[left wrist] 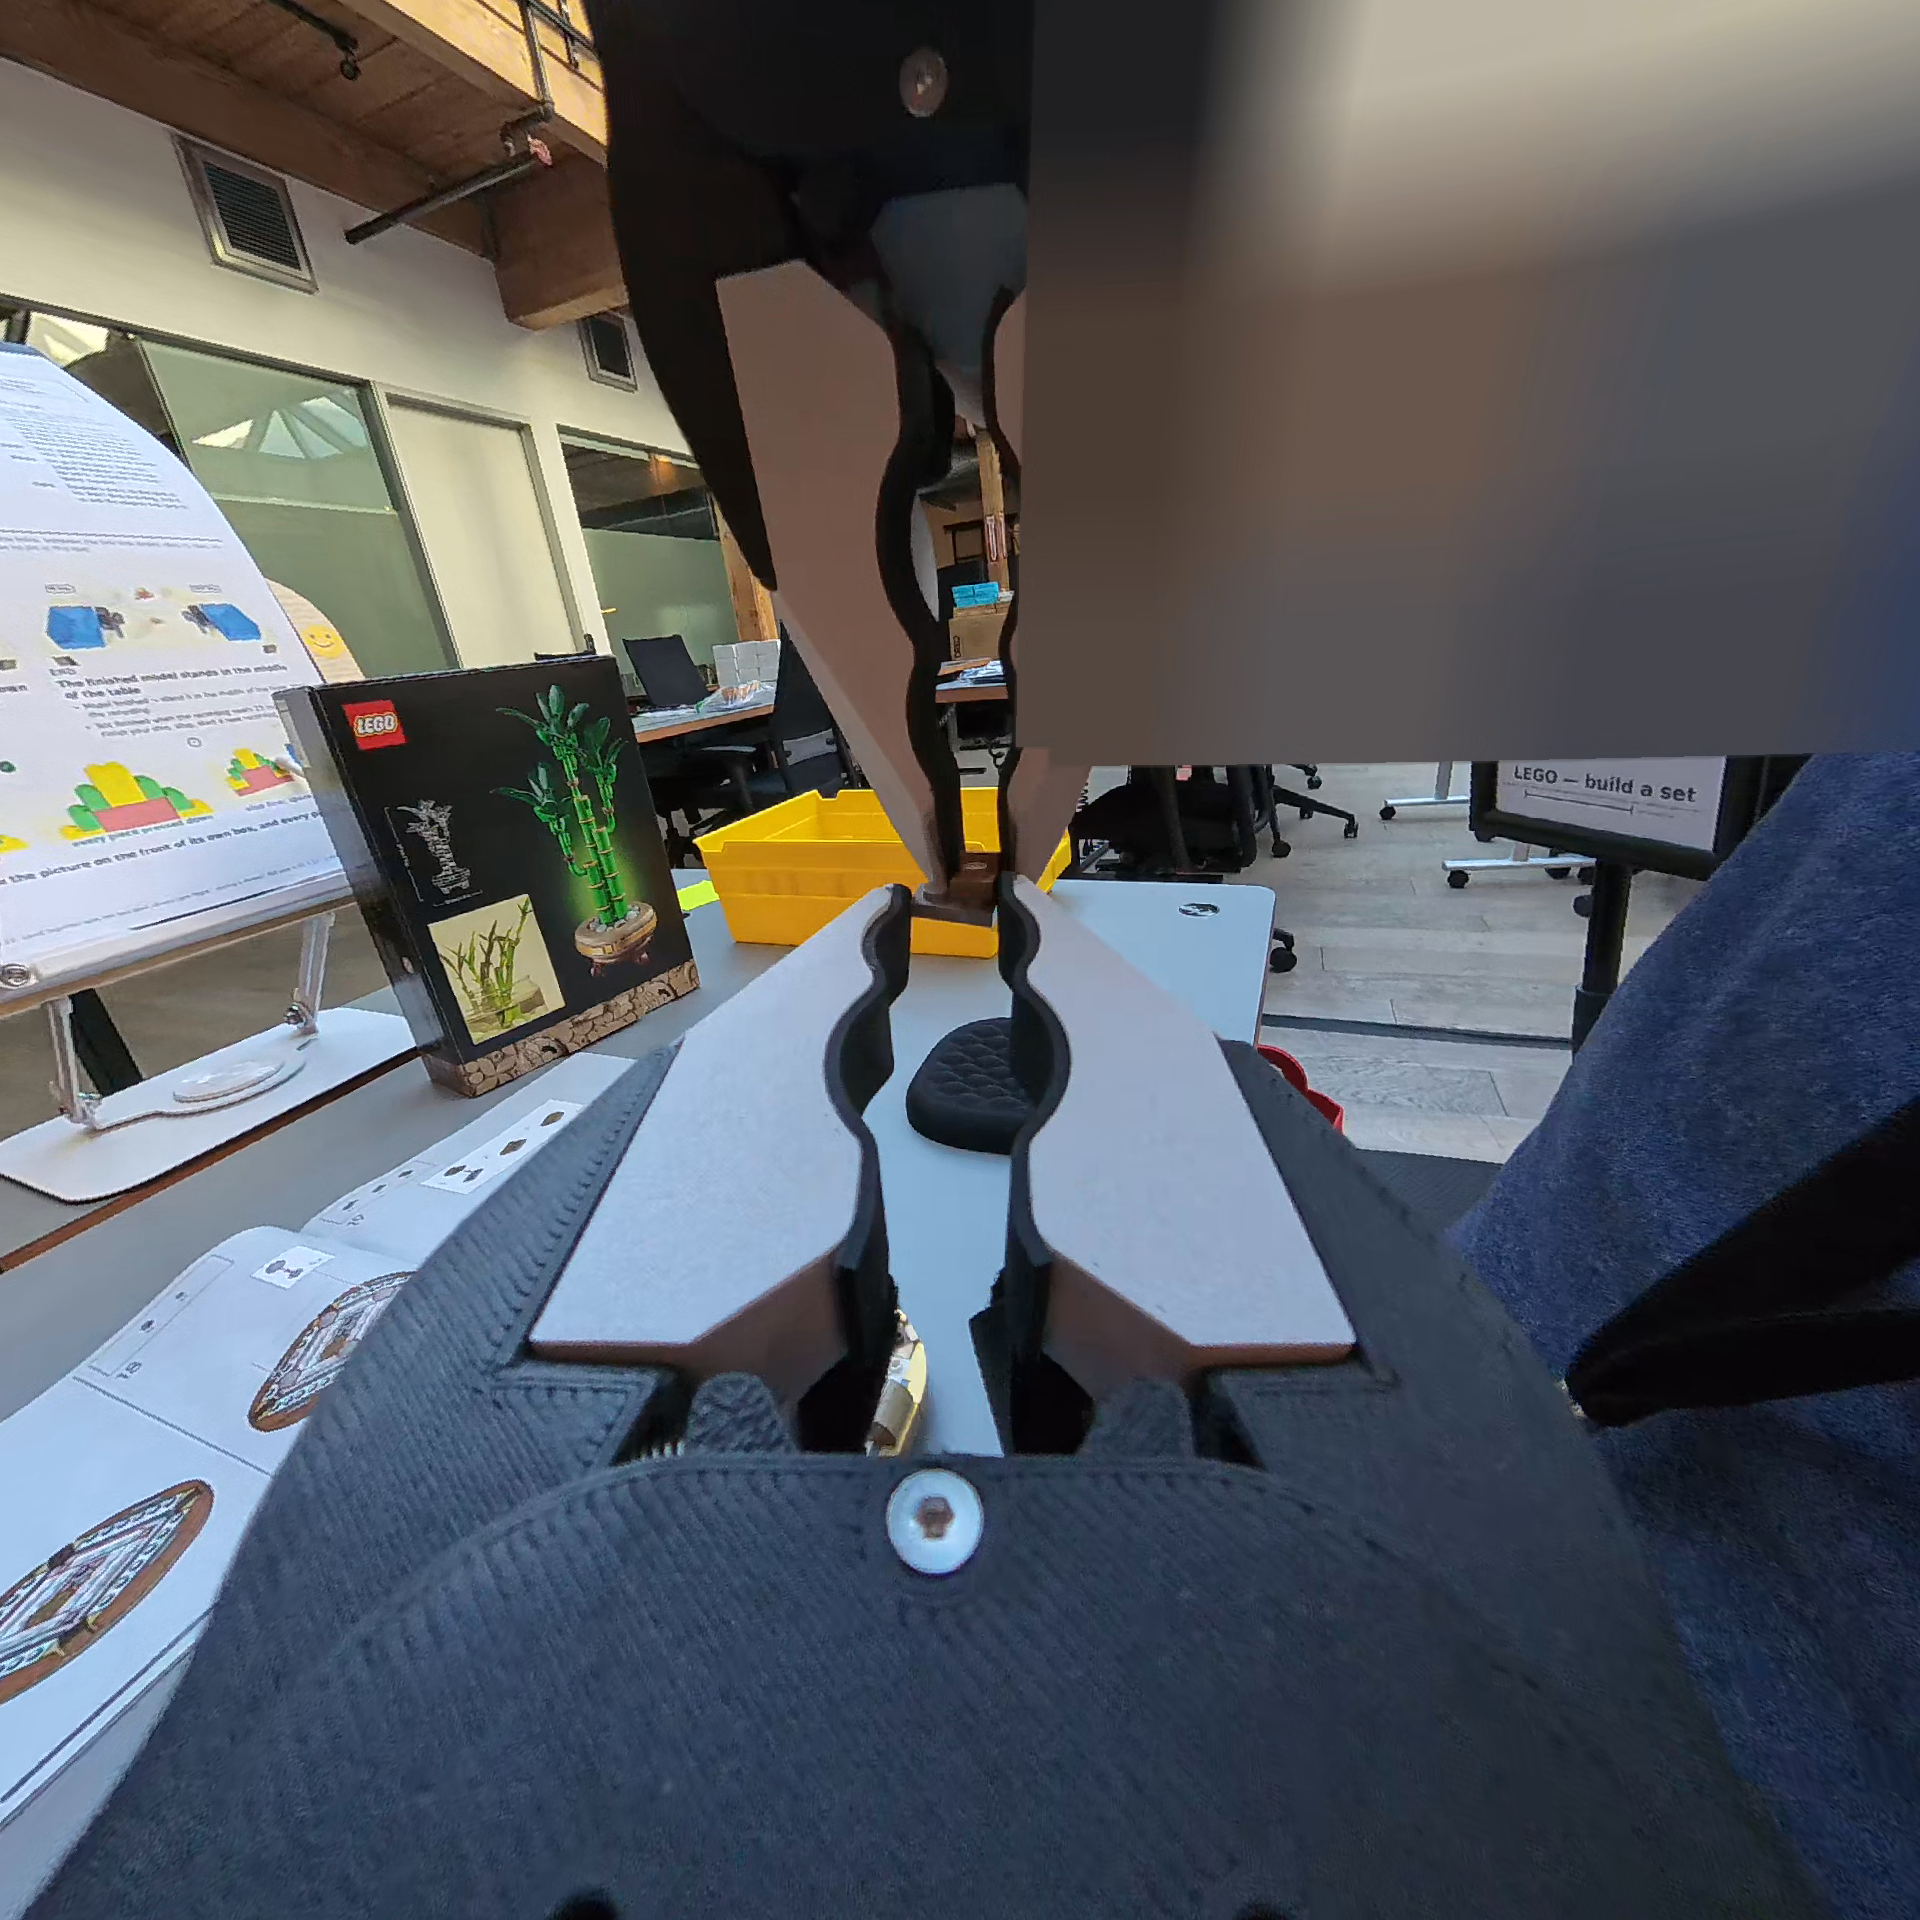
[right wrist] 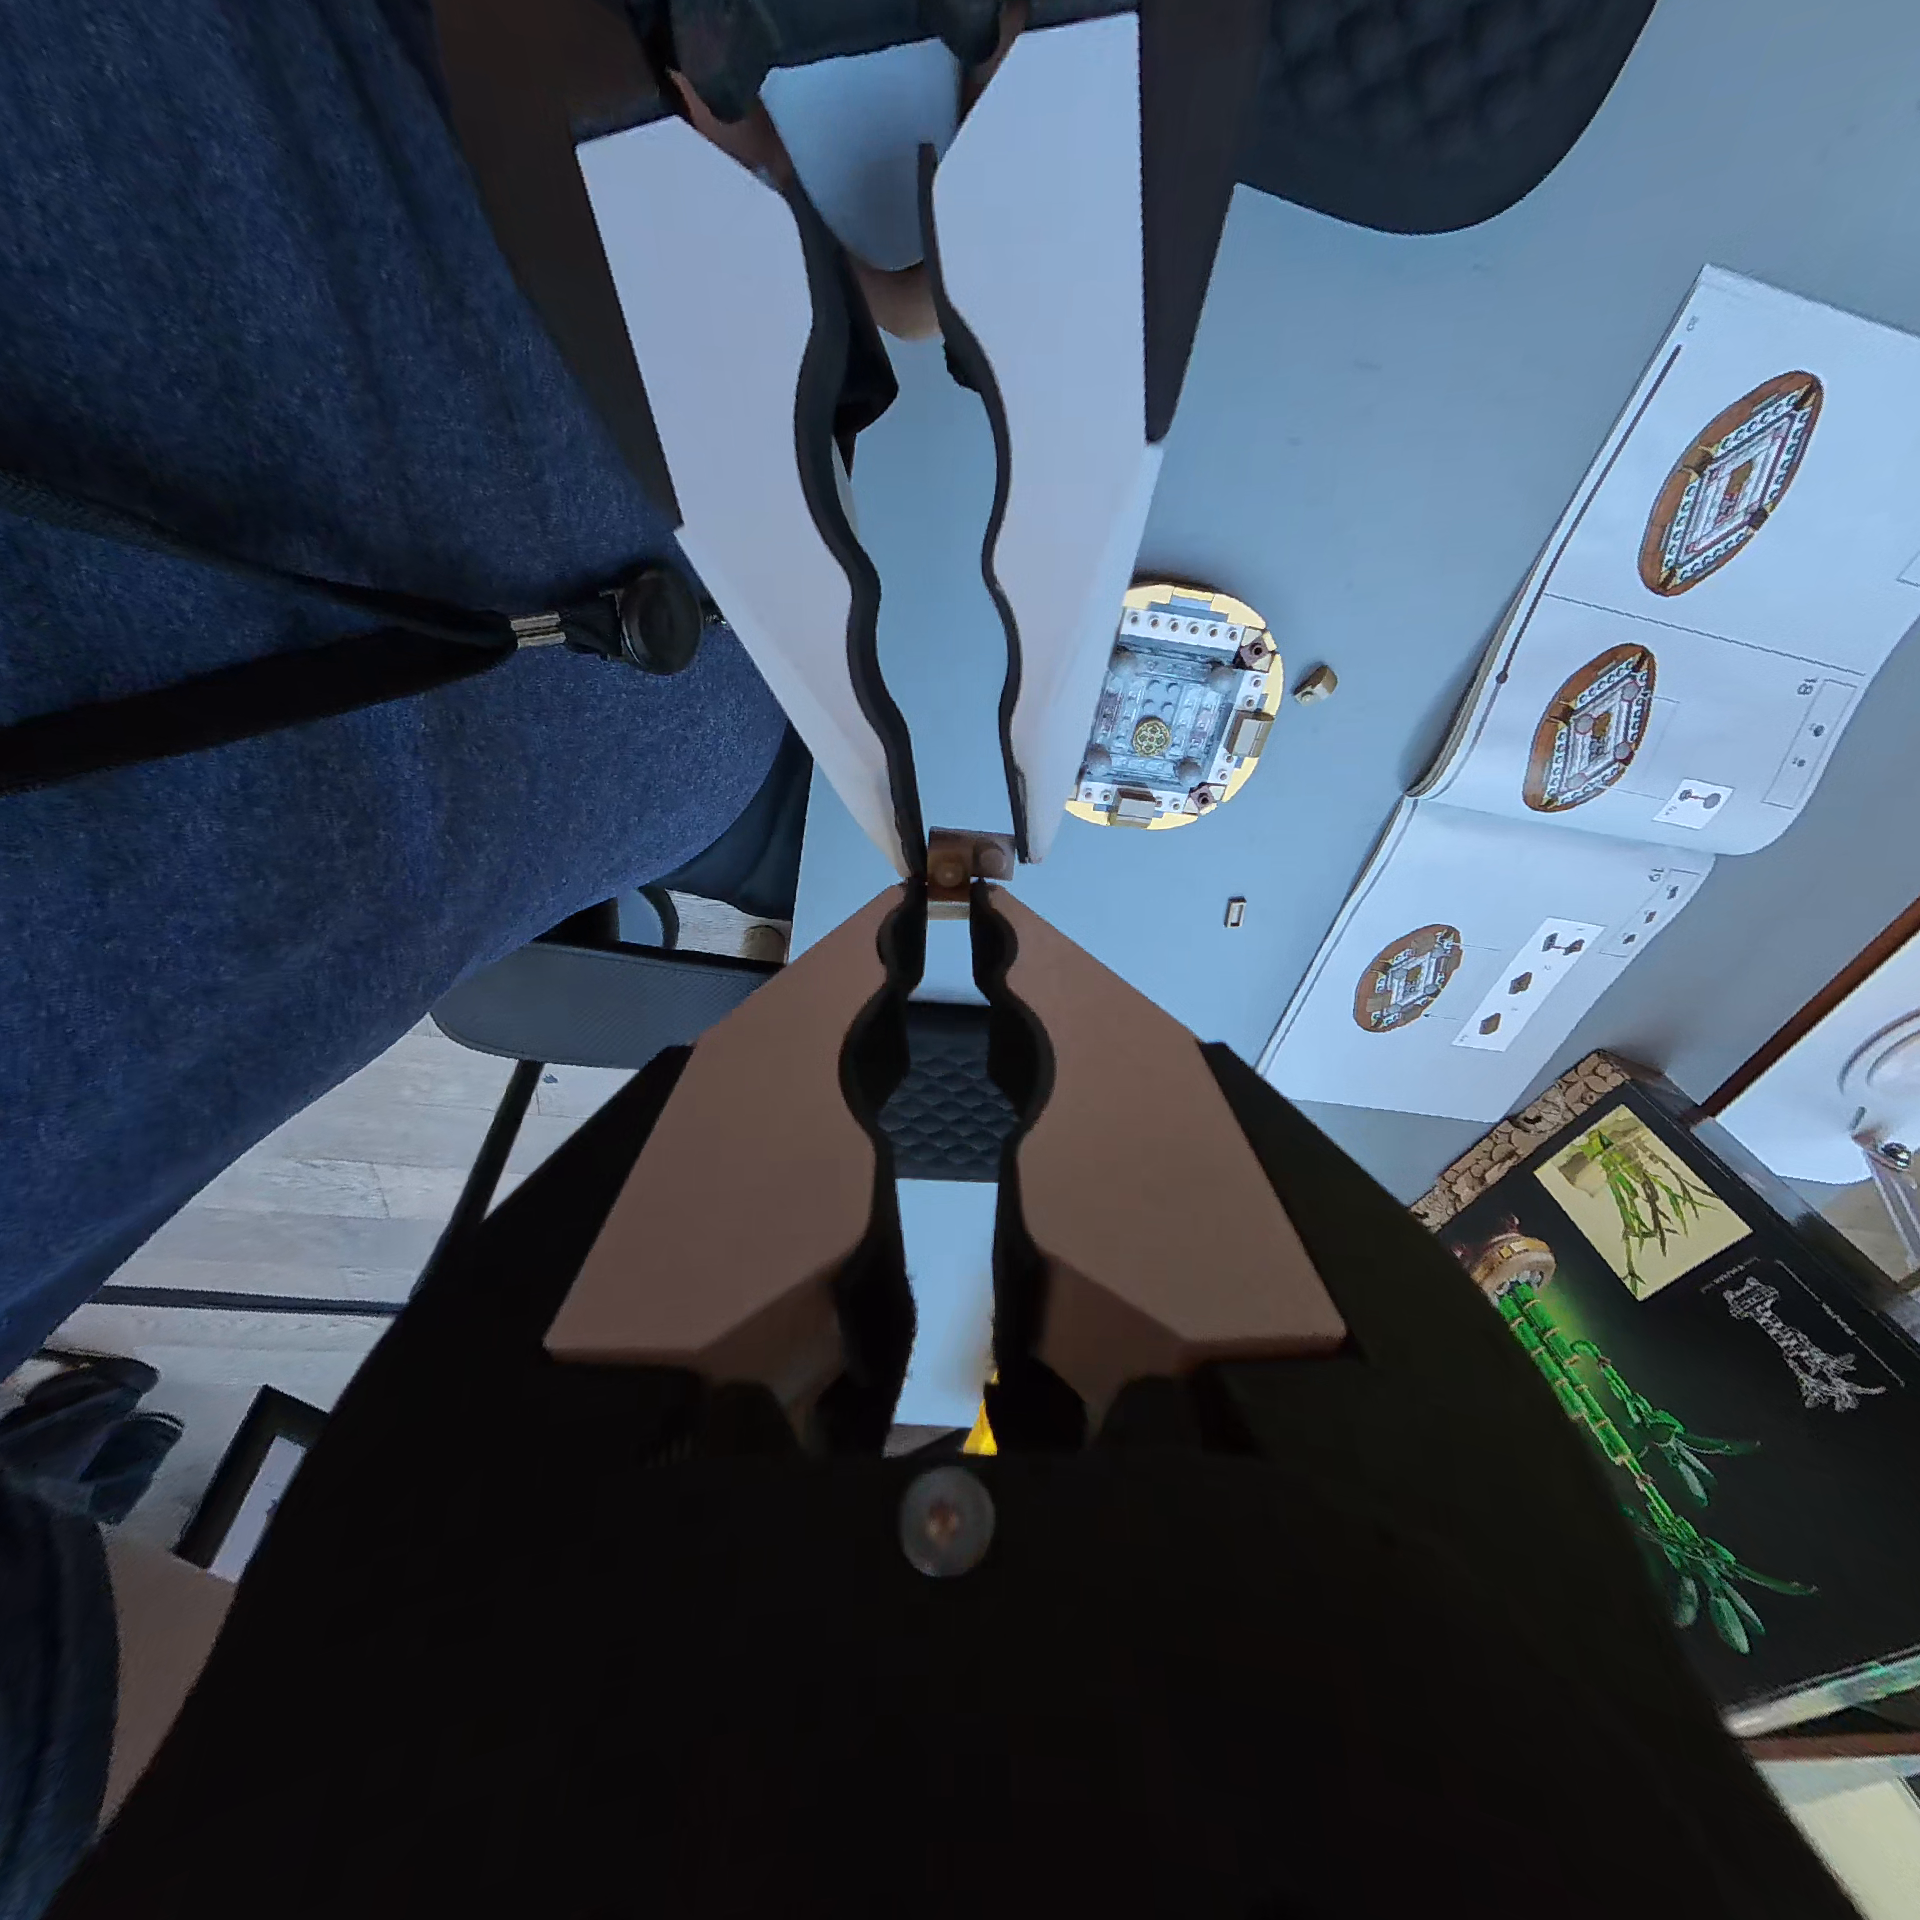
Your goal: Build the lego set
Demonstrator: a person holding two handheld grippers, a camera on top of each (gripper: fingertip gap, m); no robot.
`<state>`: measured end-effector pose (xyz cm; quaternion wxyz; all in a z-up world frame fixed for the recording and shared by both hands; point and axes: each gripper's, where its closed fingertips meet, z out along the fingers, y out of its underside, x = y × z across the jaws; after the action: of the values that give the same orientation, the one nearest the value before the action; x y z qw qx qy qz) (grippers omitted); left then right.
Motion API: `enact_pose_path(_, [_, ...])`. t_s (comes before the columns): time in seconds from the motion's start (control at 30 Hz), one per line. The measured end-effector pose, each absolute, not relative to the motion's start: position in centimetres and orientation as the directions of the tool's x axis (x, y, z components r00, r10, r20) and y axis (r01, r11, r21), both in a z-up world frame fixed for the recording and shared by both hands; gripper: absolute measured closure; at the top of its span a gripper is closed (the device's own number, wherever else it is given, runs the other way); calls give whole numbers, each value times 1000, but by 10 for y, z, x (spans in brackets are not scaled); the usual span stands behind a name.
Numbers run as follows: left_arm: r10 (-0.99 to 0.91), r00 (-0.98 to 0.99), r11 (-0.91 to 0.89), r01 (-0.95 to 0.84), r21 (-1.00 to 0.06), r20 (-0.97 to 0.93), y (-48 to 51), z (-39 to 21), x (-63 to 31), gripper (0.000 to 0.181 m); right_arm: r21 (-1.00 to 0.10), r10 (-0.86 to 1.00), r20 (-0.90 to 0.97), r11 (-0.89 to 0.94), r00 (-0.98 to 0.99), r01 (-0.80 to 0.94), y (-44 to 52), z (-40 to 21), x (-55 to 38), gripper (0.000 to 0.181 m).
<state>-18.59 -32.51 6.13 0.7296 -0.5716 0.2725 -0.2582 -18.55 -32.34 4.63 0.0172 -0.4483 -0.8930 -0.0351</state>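
Hanging in the air between the two grippers, well above the desk (right wrist: 1403, 436), is a small brown lego piece (left wrist: 954, 902) with a second small part on top of it. The left gripper (left wrist: 954, 896) has its jaws clenched on the brown plate from either side, at the very tips. The right gripper (right wrist: 948, 902) comes down from above in the left wrist view and meets the same little cluster tip to tip, its jaws closed on the upper part; exactly where one part ends and the other begins is too small to tell.

Below on the grey desk, in the right wrist view, sits the round lego base (right wrist: 1179, 707), tan-rimmed with white and grey bricks inside. Just beside it lies a loose tan piece (right wrist: 1315, 683), and a tiny dark piece (right wrist: 1235, 912) lies nearer the camera. The open instruction booklet (right wrist: 1621, 707) lies flat further out, and the black set box (left wrist: 499, 862) stands upright beyond it. A yellow bin (left wrist: 831, 862) rests at the far edge of the desk, a black wrist rest (left wrist: 961, 1081) lies under the grippers, and a printed sheet on a stand (left wrist: 135, 665) leans at the left. A person's blue clothing (right wrist: 312, 520) fills one side.
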Motion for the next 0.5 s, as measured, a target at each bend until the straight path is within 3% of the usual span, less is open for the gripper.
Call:
enact_pose_path(0.17, [-694, 712, 215, 63, -975, -107, -329, 60, -189, 167, -66, 822, 47, 570, -568, 819, -327, 46, -189, 174])
enact_pose_path(0.3, [-701, 701, 228, 47, -972, -131, -338, 54, -196, 167, -317, 890, 31, 441, -456, 840, -316, 36, -187, 174])
enact_pose_path(0.43, [-755, 635, 217, 7, -976, -164, -352, 41, -198, 167, -317, 971, 88, 240, -223, 918, -247, -50, -148, 174])
enact_pose_path(0.5, [-784, 604, 189, 7, -982, -147, -354, 35, -198, 167, -351, 986, -16, 151, -167, 924, -242, -91, -133, 174])
